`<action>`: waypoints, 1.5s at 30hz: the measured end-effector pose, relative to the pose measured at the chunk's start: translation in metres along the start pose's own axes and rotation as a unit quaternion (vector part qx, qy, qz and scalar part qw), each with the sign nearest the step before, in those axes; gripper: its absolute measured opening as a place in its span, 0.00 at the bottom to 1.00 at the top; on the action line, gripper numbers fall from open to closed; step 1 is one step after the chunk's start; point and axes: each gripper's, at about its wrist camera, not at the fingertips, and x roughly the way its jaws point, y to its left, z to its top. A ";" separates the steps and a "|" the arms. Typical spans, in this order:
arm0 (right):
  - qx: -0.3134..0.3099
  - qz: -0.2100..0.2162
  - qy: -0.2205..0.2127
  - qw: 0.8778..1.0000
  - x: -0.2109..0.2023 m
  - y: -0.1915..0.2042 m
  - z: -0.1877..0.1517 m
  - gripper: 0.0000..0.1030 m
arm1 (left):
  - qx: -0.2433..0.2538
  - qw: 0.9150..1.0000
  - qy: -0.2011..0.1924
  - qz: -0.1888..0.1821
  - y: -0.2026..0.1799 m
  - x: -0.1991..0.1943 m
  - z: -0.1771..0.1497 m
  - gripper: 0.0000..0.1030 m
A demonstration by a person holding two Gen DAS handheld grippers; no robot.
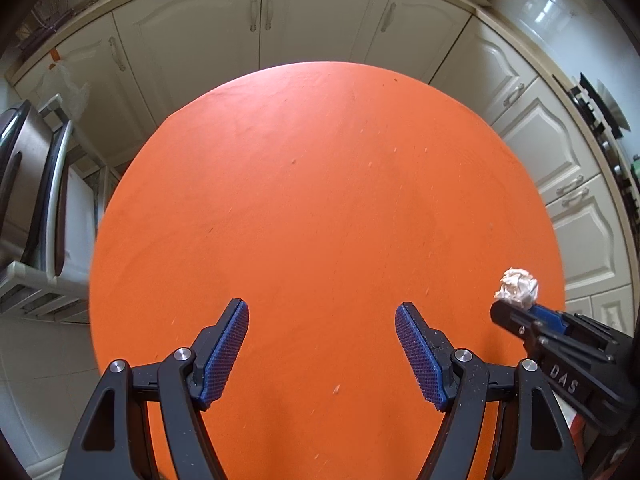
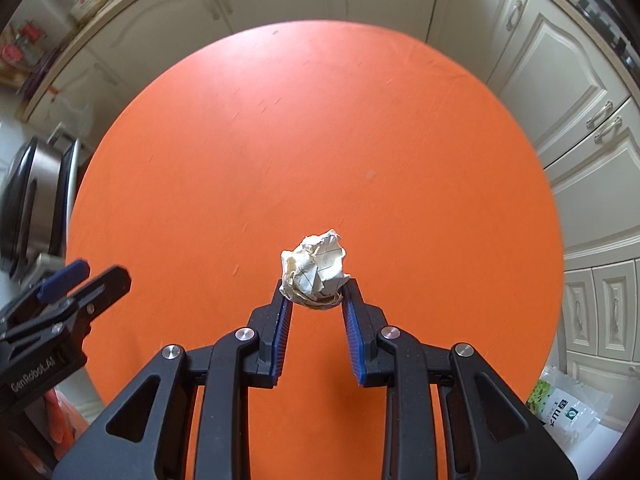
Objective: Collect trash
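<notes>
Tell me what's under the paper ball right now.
Only bare orange table shows under the paper ball, pinched by the right gripper. The patch directly beneath is covered by the ball.

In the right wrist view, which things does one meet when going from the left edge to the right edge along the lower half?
left gripper → crumpled paper ball held by the right gripper over the orange table → plastic bag with green print on the floor.
</notes>
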 end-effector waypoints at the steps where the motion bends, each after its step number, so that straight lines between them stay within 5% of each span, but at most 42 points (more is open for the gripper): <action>1: -0.008 0.000 0.000 1.000 -0.002 0.006 -0.010 0.25 | 0.002 1.000 0.001 0.002 0.000 -0.002 -0.006 0.70; 5: -0.033 -0.004 0.001 0.999 -0.004 0.026 -0.047 0.29 | 0.008 1.000 0.003 0.011 0.004 -0.015 -0.044 0.70; 9: -0.040 -0.009 0.001 0.999 -0.002 0.034 -0.069 0.79 | 0.006 1.000 0.013 0.006 0.000 -0.018 -0.065 0.70; 10: -0.039 -0.008 -0.009 0.999 -0.006 0.034 -0.074 0.84 | 0.005 1.000 0.014 0.007 -0.001 -0.018 -0.069 0.70; 22: 0.043 -0.005 -0.049 0.998 -0.035 -0.029 -0.072 0.84 | -0.006 0.999 0.016 -0.037 -0.044 -0.018 -0.057 0.70; 37: 0.120 0.030 -0.023 0.992 -0.014 -0.106 -0.067 0.84 | 0.053 0.991 0.082 -0.090 -0.100 0.039 -0.025 0.67; 40: 0.124 0.034 -0.023 0.991 -0.014 -0.111 -0.067 0.84 | 0.085 0.991 0.068 -0.081 -0.105 0.042 -0.024 0.49; 42: 0.125 0.035 -0.021 0.991 -0.012 -0.111 -0.067 0.84 | 0.096 0.986 0.086 -0.106 -0.106 0.046 -0.025 0.26; 45: 0.121 0.037 -0.017 0.992 -0.011 -0.115 -0.069 0.84 | 0.120 0.987 0.065 -0.080 -0.115 0.043 -0.027 0.25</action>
